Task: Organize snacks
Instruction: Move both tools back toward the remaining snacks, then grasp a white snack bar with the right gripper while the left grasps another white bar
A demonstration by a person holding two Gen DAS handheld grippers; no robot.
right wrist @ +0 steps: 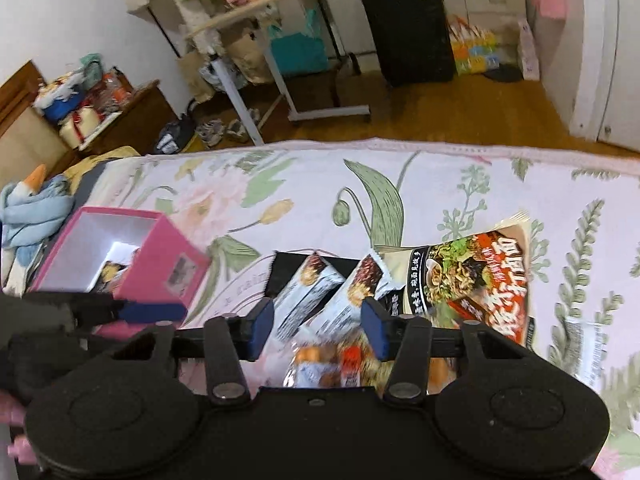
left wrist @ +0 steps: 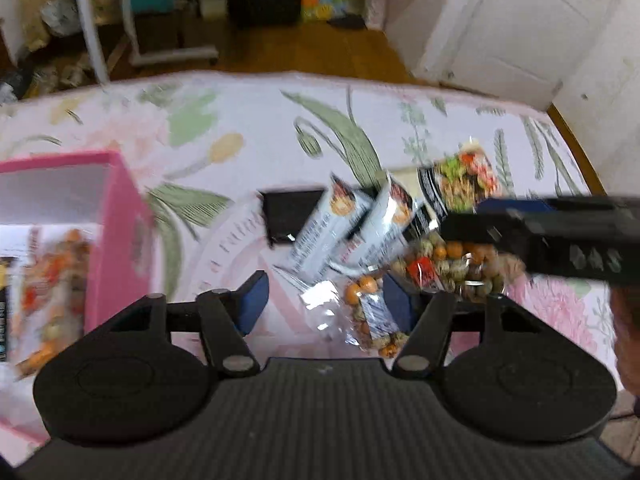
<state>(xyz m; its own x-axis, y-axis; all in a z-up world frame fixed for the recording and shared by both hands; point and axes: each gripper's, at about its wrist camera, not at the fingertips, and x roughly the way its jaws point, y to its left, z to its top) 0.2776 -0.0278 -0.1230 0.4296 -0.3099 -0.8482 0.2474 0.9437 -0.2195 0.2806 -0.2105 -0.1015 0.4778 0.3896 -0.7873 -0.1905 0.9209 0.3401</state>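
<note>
A heap of snacks lies on the floral sheet (left wrist: 248, 112): two silver snack bars (left wrist: 332, 232), a clear bag of mixed nuts (left wrist: 440, 268) and a large noodle packet (right wrist: 476, 280). The bars (right wrist: 320, 292) and the nut bag (right wrist: 344, 364) also show in the right wrist view. A pink box (left wrist: 116, 232) stands at the left with snacks inside; it also shows in the right wrist view (right wrist: 160, 256). My left gripper (left wrist: 324, 300) is open just before the nut bag. My right gripper (right wrist: 318, 330) is open above the nut bag and bars. The right gripper's finger (left wrist: 540, 228) reaches in from the right.
A black flat item (left wrist: 292, 216) lies under the bars. A blue cloth toy (right wrist: 32, 208) lies at the bed's left end. Beyond the bed are a wooden floor, a black suitcase (right wrist: 408, 28), a metal rack (right wrist: 280, 80) and a white door (left wrist: 512, 20).
</note>
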